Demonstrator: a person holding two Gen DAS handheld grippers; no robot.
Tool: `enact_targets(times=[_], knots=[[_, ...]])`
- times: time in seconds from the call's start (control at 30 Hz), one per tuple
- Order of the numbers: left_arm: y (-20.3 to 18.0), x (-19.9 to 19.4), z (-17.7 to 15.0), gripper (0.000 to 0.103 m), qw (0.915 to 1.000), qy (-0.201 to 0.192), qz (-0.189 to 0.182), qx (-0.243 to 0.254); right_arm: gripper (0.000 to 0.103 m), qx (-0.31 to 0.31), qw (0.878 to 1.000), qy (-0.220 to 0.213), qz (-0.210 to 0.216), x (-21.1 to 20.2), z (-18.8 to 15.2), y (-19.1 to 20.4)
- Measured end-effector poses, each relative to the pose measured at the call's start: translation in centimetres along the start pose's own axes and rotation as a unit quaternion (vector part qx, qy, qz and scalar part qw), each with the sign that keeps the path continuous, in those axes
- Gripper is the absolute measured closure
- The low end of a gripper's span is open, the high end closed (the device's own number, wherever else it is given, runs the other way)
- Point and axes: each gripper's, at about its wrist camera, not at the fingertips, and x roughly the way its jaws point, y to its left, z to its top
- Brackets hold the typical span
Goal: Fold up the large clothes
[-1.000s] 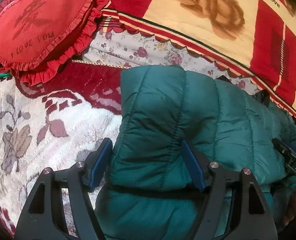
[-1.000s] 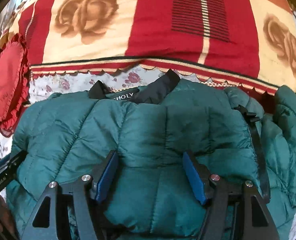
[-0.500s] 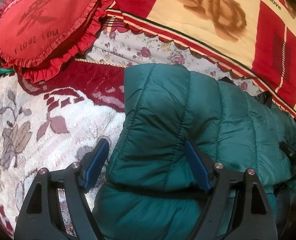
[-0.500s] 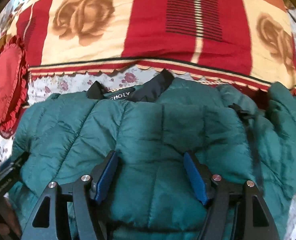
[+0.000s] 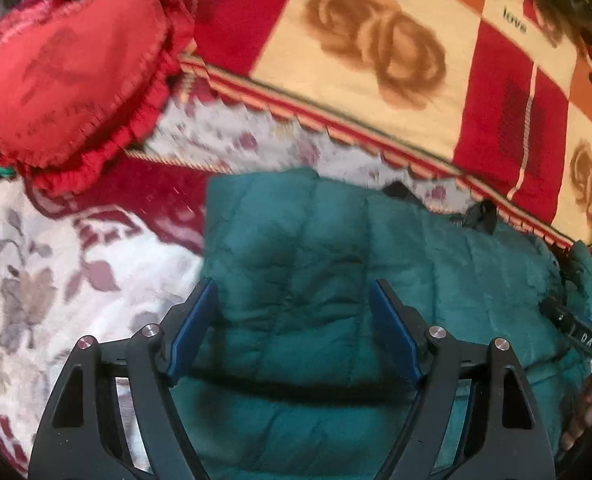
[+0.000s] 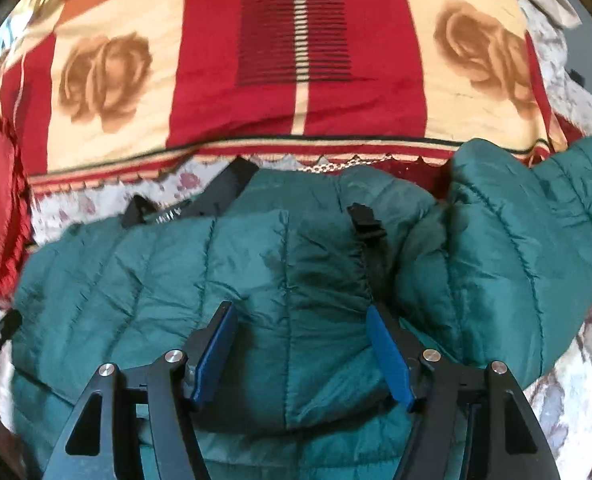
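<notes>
The left gripper (image 5: 294, 330) and right gripper (image 6: 301, 354) both hang with jaws apart, pads clear of the dark green quilted puffer jacket (image 6: 224, 276) folded on the floral bed cover (image 5: 56, 280). One sleeve (image 6: 527, 240) sprawls toward the cover's right edge. Beyond lie a red frilled heart cushion (image 5: 68, 76) (lettering blurred) and a red-and-cream rose-print blanket (image 6: 296, 72).
</notes>
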Motion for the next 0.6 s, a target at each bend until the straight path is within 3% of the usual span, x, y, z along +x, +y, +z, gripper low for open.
enact_targets(times=[0.23,0.6], knots=[[-0.5,1.6,-1.2,0.020,0.9998,0.001,0.015,0.012,0.036,-0.021,1.000,0.003,-0.015,1.5,-0.1,0.5],[-0.5,2.0,-1.5,0.014,0.9999,-0.006,0.003,0.014,0.028,-0.016,1.000,0.004,-0.018,1.6,-0.1,0.1]])
